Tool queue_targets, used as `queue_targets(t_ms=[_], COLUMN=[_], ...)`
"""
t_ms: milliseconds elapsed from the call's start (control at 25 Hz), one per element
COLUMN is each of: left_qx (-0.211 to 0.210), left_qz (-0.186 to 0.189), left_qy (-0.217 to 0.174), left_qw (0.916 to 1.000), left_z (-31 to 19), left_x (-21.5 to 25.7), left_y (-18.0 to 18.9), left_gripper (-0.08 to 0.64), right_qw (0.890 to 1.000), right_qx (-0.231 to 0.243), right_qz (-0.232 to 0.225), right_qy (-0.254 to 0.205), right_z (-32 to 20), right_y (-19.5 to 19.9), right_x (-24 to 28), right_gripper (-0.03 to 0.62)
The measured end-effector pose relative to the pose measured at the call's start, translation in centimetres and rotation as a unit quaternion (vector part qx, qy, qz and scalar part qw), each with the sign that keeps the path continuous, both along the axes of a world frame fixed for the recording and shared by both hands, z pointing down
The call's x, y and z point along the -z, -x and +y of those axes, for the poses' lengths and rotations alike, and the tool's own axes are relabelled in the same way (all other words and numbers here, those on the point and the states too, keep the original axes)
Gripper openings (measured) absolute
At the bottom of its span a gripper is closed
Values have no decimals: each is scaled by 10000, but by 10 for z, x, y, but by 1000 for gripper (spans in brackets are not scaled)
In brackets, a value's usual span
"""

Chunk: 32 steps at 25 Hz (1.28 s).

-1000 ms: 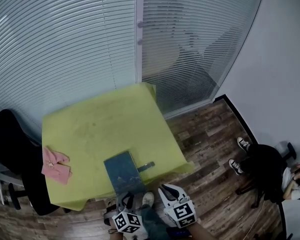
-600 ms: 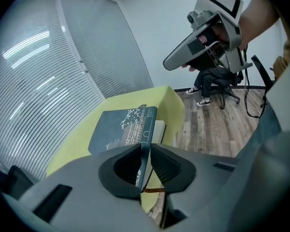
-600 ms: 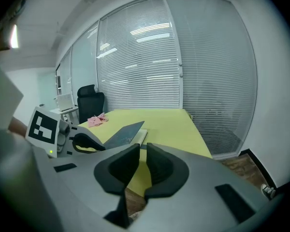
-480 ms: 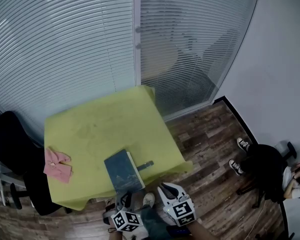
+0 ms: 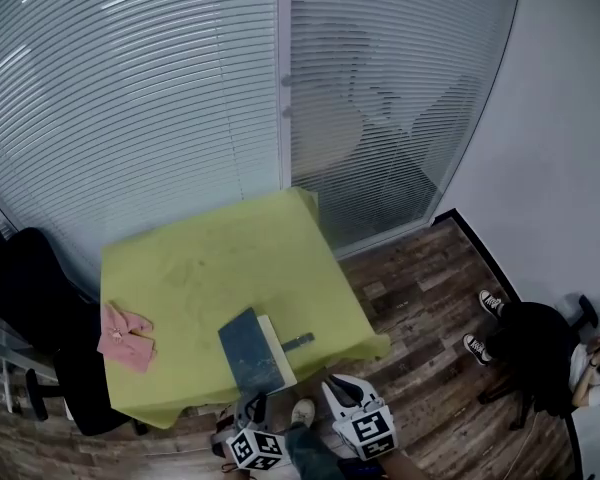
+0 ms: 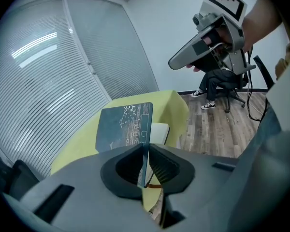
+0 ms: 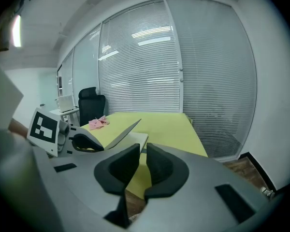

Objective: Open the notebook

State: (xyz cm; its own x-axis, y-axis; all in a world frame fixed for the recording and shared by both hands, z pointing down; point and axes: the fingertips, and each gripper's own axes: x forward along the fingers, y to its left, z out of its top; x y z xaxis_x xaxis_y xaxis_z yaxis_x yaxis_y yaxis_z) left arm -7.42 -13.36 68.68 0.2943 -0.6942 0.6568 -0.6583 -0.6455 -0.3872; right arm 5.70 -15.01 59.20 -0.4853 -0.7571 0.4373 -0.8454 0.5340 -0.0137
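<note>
A dark blue notebook (image 5: 248, 350) lies at the near edge of the yellow-green table (image 5: 210, 258). Its cover (image 6: 128, 124) is raised at a slant, and white pages (image 5: 278, 346) show beside it. My left gripper (image 6: 144, 154) has the cover's near edge between its jaws, which are closing with the pads against it. In the right gripper view the tilted cover (image 7: 123, 133) rises from the left gripper (image 7: 79, 141). My right gripper (image 7: 141, 154) hangs off the table's near right corner, its jaws a narrow gap apart around nothing.
A pink cloth (image 5: 127, 335) lies at the table's left edge. A small dark object (image 5: 298, 342) rests right of the notebook. A black chair (image 5: 30, 298) stands to the left. A person (image 5: 550, 353) sits at the far right. Blinds and glass wall stand behind.
The notebook's cover has risen from flat to slanted, and white pages now show. The left gripper's jaws have narrowed onto the cover's edge. The right gripper has stayed in place.
</note>
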Motion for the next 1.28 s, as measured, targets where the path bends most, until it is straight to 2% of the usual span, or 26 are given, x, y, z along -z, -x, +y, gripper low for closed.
queue_targets(t_ms=[760, 1280], left_qx=[641, 961], left_qz=[453, 909], left_qy=[-165, -125], left_qw=[9968, 9911], left_z=[4, 8], left_x=[18, 23], left_y=[24, 36], left_gripper=[51, 52], right_qw=[9996, 9997], right_qx=[153, 193], right_qz=[-66, -45], right_qy=[-209, -107], right_z=[11, 17], right_y=[10, 19], right_x=[7, 11], right_gripper=[58, 57])
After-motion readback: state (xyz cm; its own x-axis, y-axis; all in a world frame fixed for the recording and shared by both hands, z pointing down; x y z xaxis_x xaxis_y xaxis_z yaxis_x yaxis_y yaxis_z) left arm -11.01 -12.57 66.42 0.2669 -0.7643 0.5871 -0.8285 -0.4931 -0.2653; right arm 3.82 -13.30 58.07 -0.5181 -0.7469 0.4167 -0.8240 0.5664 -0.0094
